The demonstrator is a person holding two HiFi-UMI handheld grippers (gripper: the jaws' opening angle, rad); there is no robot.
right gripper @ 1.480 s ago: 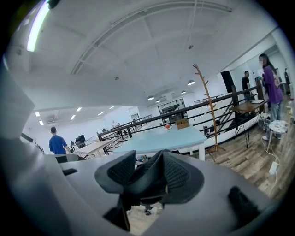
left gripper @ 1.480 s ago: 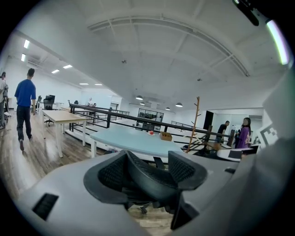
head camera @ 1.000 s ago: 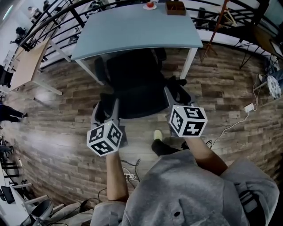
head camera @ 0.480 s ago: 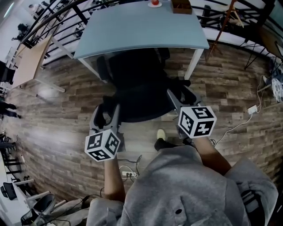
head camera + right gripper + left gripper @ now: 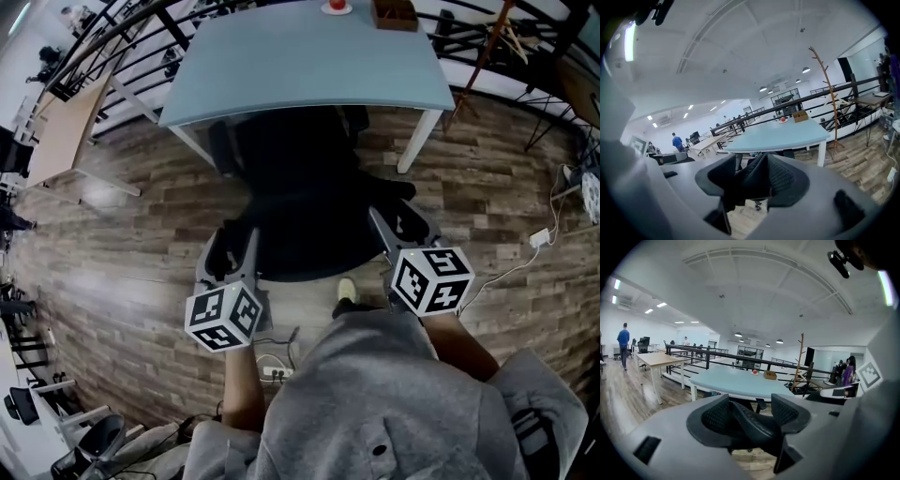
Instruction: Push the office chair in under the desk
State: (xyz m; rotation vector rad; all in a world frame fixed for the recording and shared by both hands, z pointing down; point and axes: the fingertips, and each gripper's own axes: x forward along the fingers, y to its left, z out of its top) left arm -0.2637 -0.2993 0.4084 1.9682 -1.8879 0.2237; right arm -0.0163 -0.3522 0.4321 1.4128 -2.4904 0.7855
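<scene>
The head view is mostly filled by the brown wood-plank floor (image 5: 497,178), with the pale blue rounded desk (image 5: 300,66) seen at the top. The black mesh office chair (image 5: 295,202) is parked with its front tucked under the desk's near edge, back end sticking out.

The left gripper (image 5: 231,239) is set at the backrest's left corner and the right gripper (image 5: 401,214) at its right corner. Both sets of jaws are held wide apart with nothing clamped, and the mesh backrest edge is seen between each pair. The left jaws have just been closing a touch, the right ones opening.

The chair base is hidden under the seat. The small red thing (image 5: 337,7) and brown box (image 5: 394,13) at the desk's far edge are cut off by the frame, so not much can be made out there.
</scene>
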